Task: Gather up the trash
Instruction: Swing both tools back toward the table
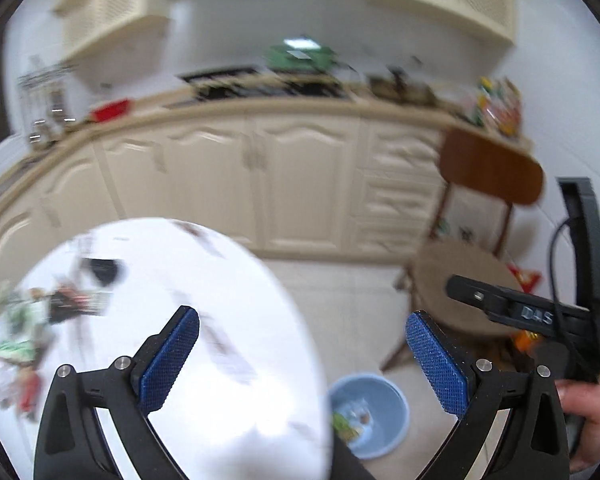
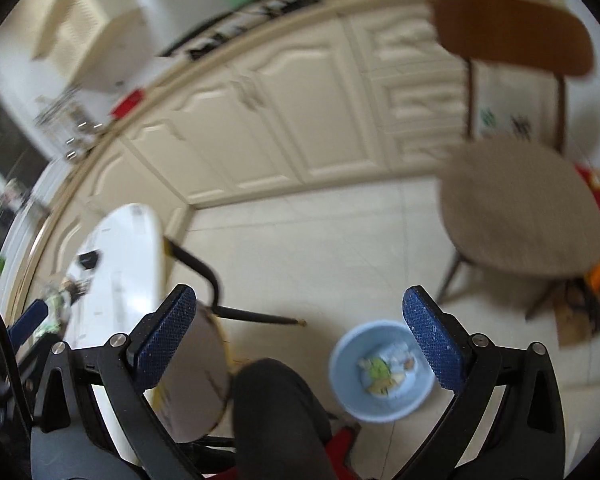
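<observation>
A light blue bin (image 2: 380, 372) stands on the tiled floor with a few scraps of trash in its bottom; it also shows in the left wrist view, bin (image 1: 368, 416). My right gripper (image 2: 300, 294) hangs open and empty high above it. My left gripper (image 1: 302, 320) is open and empty too, over the edge of a white round table (image 1: 220, 400). Crumpled wrappers (image 1: 24, 332) and a black item (image 1: 100, 272) lie on the table's far left side. In the right wrist view one of the left gripper's blue pads (image 2: 30, 314) shows beside those wrappers (image 2: 64, 300).
A wooden chair (image 2: 520, 204) with a round seat stands right of the bin. A second chair (image 2: 196, 376) with black legs sits by the table. A person's dark-trousered knee (image 2: 276, 412) is just left of the bin. Cream kitchen cabinets (image 1: 300, 184) line the far side. Both views are blurred.
</observation>
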A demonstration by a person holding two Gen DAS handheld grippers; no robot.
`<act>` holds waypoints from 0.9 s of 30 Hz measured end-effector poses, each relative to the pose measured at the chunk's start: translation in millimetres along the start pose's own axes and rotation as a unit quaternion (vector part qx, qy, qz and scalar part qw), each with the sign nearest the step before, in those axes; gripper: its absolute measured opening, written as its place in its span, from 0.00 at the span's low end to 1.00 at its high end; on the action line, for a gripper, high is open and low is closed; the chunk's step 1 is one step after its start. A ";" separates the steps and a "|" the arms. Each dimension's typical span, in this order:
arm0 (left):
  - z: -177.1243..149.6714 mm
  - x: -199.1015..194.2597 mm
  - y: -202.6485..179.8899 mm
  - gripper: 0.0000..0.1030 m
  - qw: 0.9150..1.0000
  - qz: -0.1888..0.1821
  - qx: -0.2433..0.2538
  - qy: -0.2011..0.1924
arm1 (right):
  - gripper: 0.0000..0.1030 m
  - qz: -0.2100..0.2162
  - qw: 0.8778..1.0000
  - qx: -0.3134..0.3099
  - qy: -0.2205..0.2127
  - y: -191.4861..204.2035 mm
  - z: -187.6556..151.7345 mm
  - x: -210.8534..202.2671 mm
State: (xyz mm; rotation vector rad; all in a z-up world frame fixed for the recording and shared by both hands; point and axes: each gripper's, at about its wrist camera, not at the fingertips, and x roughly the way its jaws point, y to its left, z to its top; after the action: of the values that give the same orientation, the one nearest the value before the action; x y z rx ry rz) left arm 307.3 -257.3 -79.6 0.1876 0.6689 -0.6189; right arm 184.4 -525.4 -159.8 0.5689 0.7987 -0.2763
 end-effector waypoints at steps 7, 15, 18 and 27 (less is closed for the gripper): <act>-40.4 -90.2 64.2 0.99 0.991 0.079 -0.077 -0.071 | 1.00 0.055 0.991 -0.113 -0.046 130.2 5.8 -24.0; -109.3 -188.1 115.6 0.99 0.966 0.170 -0.148 -0.126 | 1.00 0.103 0.962 -0.234 -0.093 261.1 -23.1 -50.5; -132.0 -206.2 117.0 0.99 0.957 0.193 -0.169 -0.134 | 1.00 0.115 0.947 -0.277 -0.116 300.8 -38.9 -59.4; -178.1 -246.6 134.6 0.99 0.936 0.235 -0.216 -0.148 | 1.00 0.155 0.910 -0.351 -0.158 383.4 -74.5 -75.5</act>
State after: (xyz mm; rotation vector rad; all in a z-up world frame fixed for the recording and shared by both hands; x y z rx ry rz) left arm 142.5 31.3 -66.4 -0.1555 0.4290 -0.0254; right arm 257.6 -167.7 -2.2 -0.0407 0.4324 0.2151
